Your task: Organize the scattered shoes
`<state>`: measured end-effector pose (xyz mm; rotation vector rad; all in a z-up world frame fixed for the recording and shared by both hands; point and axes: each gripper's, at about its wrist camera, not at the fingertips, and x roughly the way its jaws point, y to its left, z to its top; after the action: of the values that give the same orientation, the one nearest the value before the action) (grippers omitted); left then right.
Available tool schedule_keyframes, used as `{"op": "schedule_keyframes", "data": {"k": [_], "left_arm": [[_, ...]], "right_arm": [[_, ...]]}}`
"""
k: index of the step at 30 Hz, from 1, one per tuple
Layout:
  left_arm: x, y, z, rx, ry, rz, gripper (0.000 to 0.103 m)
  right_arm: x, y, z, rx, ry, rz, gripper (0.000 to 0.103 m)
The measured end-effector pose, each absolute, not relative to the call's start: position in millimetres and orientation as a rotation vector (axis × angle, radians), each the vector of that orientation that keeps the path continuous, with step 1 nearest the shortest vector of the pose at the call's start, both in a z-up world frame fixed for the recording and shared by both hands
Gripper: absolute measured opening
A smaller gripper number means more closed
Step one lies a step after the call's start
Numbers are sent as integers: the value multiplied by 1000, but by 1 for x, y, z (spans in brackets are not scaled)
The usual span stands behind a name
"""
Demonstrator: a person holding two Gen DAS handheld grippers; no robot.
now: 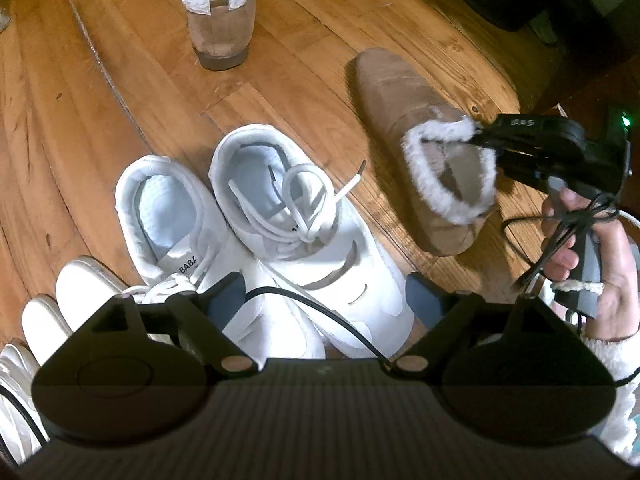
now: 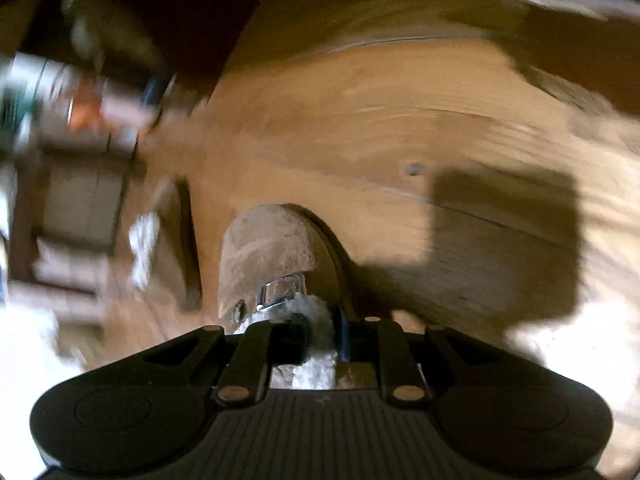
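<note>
Your right gripper (image 1: 478, 134) is clenched on the white fleece collar of a tan suede boot (image 1: 420, 152), carrying it tilted just above the wooden plank floor (image 1: 120, 92); "DAS" reads on its black finger. Your left gripper (image 1: 324, 300) hangs released, jaws wide over two white lace-up sneakers (image 1: 288, 216) set side by side, one tongue lettered "BABA". Its matching tan boot (image 1: 220, 16) stands upright, well apart, farther back.
</note>
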<state>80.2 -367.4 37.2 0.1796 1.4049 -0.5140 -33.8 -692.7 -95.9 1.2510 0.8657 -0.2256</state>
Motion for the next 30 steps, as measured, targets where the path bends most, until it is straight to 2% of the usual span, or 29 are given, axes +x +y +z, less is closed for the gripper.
{"op": "schedule_keyframes", "data": {"k": [10,11,12,14,15,17,18,19,22,26,30], "left_arm": [[80,-353,37,165,1408,-493,88],[80,-352,36,164,1410,-490,88],[80,-350,35,163,1412,-488,88],[81,-350,33,177,1413,-478,88],[81,-350,34,179,1413,-478,88],[84,-351,35,183,1410,-461,88],[85,-351,36,178,1406,-463,88],[85,-350,37,173,1402,-465,88],[87,-352,39,162,1392,-470,88],[91,-358,35,162,1407,-471,88],[94,-366,30,174,1421,-475,88]], "right_arm": [[-81,-698,-98,1631,635,-271,17],[-83,-693,-98,1678,614,-254,15],[-86,-686,-97,1732,587,-226,8],[-84,-673,-78,1680,529,-209,7],[-81,-670,-65,1605,490,-197,10],[-75,-668,-44,1454,448,-166,35],[-71,-669,-29,1318,430,-162,64],[-68,-671,-18,1210,426,-169,82],[-60,-683,-5,969,476,-258,83],[-45,-700,-15,875,573,-280,83],[-15,-677,-17,698,674,-206,83]]}}
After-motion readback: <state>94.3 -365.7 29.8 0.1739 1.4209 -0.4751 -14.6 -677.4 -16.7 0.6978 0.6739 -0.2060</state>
